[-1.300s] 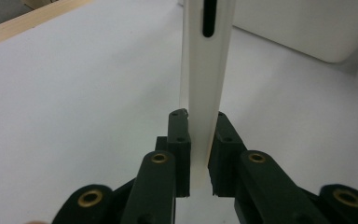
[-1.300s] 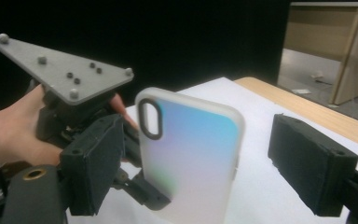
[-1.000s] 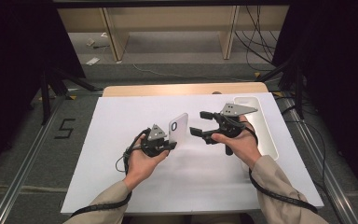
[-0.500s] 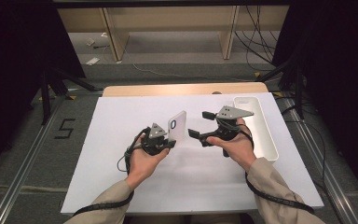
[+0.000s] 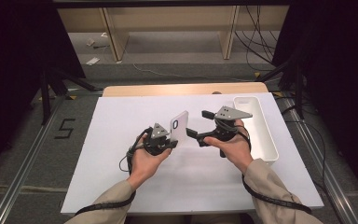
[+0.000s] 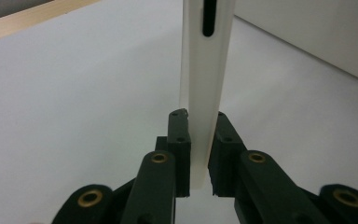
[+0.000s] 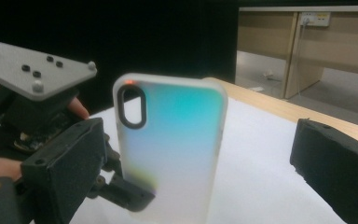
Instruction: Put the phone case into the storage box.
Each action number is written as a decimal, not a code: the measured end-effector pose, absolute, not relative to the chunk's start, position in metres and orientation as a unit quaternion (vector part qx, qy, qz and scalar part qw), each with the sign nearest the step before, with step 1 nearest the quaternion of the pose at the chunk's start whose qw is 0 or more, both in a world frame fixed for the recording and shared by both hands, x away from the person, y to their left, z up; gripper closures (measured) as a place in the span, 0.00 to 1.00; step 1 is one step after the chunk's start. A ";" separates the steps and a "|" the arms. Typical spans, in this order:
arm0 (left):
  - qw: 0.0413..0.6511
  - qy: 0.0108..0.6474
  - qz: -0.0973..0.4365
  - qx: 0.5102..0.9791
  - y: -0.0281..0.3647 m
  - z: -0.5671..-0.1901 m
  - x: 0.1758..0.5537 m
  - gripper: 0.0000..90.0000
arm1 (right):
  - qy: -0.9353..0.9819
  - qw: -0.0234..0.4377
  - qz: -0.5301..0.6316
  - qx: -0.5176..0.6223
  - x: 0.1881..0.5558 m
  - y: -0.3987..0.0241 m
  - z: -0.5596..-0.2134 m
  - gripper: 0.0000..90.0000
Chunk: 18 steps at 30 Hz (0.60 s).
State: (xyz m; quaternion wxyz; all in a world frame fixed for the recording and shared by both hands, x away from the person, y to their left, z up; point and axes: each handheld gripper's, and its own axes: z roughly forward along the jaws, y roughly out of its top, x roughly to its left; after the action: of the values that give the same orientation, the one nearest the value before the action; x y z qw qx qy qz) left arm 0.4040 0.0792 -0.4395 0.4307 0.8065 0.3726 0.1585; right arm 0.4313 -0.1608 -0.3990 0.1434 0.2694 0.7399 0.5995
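Legible writing: a figure "5" (image 5: 65,128) marked on the floor to the left of the tabletop (image 5: 121,116); no brand or label can be read on the phone case (image 5: 179,129).

Left claw (image 5: 170,142): pinching the phone case by its lower end, holding it upright above the white tabletop near its middle; the left hand (image 5: 144,161) comes in from below, palm up under the claw body; cable trailing back along the sleeve. Right claw (image 5: 196,125): jaws spread wide and just now opening further, one to either side of the case without pressing on it; the right hand (image 5: 233,147) grips the body from behind, grey plate on top, claw pointing left toward the case.

Left gripper view: the case (image 6: 205,84) seen edge-on, a thin white strip with a dark slot near the top, clamped between the two black pads (image 6: 179,140); the white tray's wall (image 6: 317,32) at upper right.

Right gripper view: the case (image 7: 172,149) broad face on, translucent with a teal and pink sheen, oval camera cut-out with dark rim at its upper left; the left claw (image 7: 121,189) gripping its lower corner; own jaws standing well apart at either edge.

High view: long white tray (image 5: 256,130) at the right of the tabletop, just beside the right hand; wooden edge beyond the white sheet.
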 end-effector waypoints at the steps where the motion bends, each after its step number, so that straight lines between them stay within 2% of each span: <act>1: 0.431 0.371 0.159 0.807 0.079 -0.439 0.404 0.89 | 0.738 0.145 0.601 0.271 0.431 -0.160 -0.399 0.05; 18: 0.430 0.362 0.154 0.812 0.065 -0.439 0.399 0.89 | 0.726 0.151 0.608 0.283 0.428 -0.150 -0.401 0.04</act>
State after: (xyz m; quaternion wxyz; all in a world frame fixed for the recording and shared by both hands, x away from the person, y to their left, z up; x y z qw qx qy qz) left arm 0.3994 0.0650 -0.4389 0.4301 0.8124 0.3624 0.1539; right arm 0.4281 -0.1498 -0.4005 0.1507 0.2828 0.7264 0.6080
